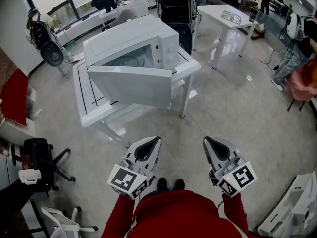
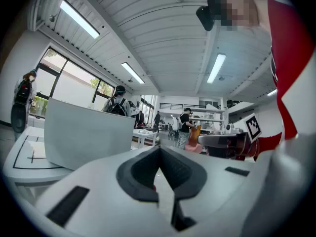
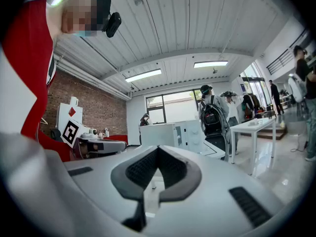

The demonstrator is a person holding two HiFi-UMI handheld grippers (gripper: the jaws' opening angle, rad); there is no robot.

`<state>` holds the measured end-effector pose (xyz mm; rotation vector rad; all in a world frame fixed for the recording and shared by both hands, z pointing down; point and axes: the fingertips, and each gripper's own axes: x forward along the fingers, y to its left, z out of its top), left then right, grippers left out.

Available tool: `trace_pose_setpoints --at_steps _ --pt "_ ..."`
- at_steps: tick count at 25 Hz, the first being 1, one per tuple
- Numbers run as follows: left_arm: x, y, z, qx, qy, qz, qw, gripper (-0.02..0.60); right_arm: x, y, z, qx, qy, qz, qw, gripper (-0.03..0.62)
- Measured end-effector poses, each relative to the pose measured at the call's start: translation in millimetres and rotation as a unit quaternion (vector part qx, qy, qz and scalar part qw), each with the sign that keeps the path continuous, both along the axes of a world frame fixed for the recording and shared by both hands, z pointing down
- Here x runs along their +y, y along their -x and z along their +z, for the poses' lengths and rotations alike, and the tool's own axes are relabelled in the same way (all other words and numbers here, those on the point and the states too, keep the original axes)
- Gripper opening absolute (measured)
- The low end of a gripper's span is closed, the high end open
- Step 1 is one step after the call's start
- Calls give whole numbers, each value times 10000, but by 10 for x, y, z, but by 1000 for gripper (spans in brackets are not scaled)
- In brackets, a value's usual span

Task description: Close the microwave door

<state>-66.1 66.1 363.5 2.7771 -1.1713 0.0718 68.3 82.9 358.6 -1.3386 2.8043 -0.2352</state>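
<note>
Door [image 1: 132,86] beyond L tongs [image 1: 158,139], R tongs [image 1: 205,140]

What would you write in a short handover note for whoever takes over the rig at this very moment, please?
Left gripper: jaws shut, nothing between them, held level in front of the person.
Right gripper: jaws shut, empty, level beside the left one.
Things: the white microwave sits on the white table ahead. Its door stands wide open, swung out toward the person.
Done: nothing yet. Neither gripper touches the microwave, and bare floor lies between them and the table.
Left: step up to the table, put a gripper against the door's outer face and push it shut.
</note>
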Motion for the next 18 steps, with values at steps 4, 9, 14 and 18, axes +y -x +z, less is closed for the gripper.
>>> trace_pose_setpoints --at_steps 4,9,14,18 --pt "26 18 0 -6 6 20 10000 11 25 15 8 3 5 18 10000 12" --pt "49 37 14 -6 24 -9 10000 11 50 11 22 8 26 24 10000 12" --pt "63 30 15 47 43 -7 10000 11 71 -24 11 9 -4 81 10000 13" --pt "66 -12 77 104 142 0 9998 11 109 -36 60 122 16 27 9999 14"
